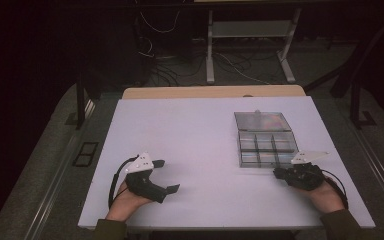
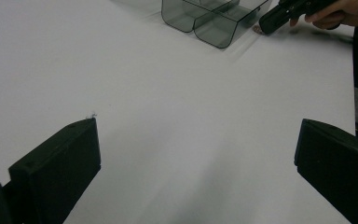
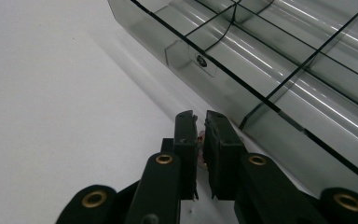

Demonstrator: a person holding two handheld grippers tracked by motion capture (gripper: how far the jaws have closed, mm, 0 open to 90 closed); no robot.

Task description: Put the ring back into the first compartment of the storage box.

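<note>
Right claw (image 3: 199,128) pinches a small coppery piece (image 3: 200,136) at the bench (image 1: 190,135), just beside the open compartment box (image 1: 265,142). Left claw (image 2: 196,158) spread, idle. Pick-up appears done; placing into a compartment remains.

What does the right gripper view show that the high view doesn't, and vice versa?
Right gripper view adds: a small coppery piece pinched between the nearly shut jaws of the right gripper, and an oval mark on the compartment box front wall.
High view adds: the left gripper with jaws open, the lid laid back, and floor cables.
Shared: the compartment box, the white table, and the right gripper at the box's near edge.
</note>
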